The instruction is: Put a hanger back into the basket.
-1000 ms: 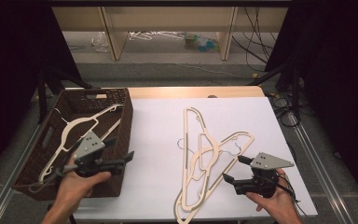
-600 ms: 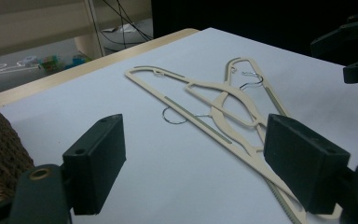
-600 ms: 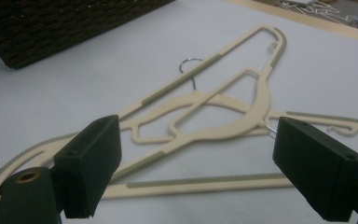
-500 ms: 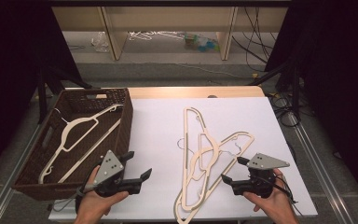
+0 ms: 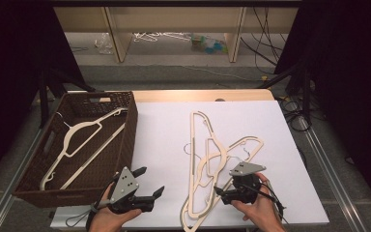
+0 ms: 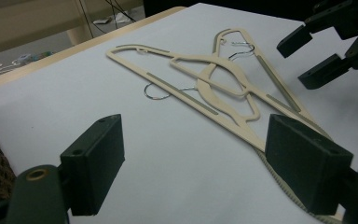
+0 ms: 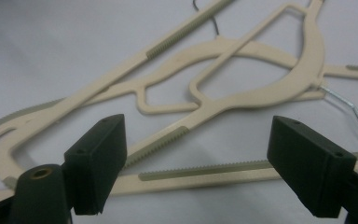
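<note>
Several cream hangers (image 5: 211,159) with wire hooks lie overlapped on the white table (image 5: 164,130), right of centre. My right gripper (image 5: 221,195) is open at the pile's near end, its jaws straddling the ridged bars of the hangers (image 7: 242,56) just above them. My left gripper (image 5: 150,181) is open over bare table, left of the pile, and points toward the hangers (image 6: 223,88). The right gripper (image 6: 317,51) appears at the top right of the left gripper view. One more cream hanger (image 5: 84,140) lies in the dark wicker basket (image 5: 129,126) at the left.
The basket takes up the table's left side, with its near corner next to my left hand. A wooden strip (image 5: 198,95) edges the table's far side. Shelf legs (image 5: 234,34), cables and loose items stand on the floor beyond.
My left gripper has swung right, from over the basket's near rim to over the white table. The right gripper has barely shifted at the pile's near end.
</note>
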`<action>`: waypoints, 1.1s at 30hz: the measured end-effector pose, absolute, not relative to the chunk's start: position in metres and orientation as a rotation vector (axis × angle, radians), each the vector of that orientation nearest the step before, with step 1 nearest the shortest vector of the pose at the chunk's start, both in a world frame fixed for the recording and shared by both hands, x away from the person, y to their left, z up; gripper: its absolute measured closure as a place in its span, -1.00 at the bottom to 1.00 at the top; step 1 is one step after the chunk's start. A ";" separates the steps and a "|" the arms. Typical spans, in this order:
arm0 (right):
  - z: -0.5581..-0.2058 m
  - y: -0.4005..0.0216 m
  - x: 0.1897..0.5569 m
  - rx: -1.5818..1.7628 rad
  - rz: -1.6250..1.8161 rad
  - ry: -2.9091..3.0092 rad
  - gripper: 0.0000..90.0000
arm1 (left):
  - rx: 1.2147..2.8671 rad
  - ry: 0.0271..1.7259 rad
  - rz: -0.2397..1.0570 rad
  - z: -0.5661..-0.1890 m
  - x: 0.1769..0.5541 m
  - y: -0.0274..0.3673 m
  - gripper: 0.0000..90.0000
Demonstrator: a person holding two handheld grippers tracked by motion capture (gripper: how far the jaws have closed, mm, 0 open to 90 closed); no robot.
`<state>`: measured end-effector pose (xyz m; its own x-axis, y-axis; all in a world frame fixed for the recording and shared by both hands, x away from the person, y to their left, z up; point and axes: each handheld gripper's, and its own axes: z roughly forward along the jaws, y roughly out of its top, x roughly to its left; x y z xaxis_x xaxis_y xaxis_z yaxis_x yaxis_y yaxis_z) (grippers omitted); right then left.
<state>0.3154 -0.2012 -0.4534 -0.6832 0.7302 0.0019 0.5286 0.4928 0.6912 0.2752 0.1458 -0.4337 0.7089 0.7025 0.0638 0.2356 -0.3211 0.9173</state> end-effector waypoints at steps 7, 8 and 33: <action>-0.466 -0.182 0.333 1.170 0.930 2.444 -0.50 | 1.886 0.720 0.563 -0.435 0.275 0.146 -0.56; -0.469 -0.177 0.336 1.190 0.893 2.462 -0.46 | 1.890 0.719 0.562 -0.435 0.275 0.147 -0.56; -0.461 -0.203 0.360 1.250 0.709 2.595 0.58 | 1.920 0.693 0.541 -0.440 0.273 0.141 -0.52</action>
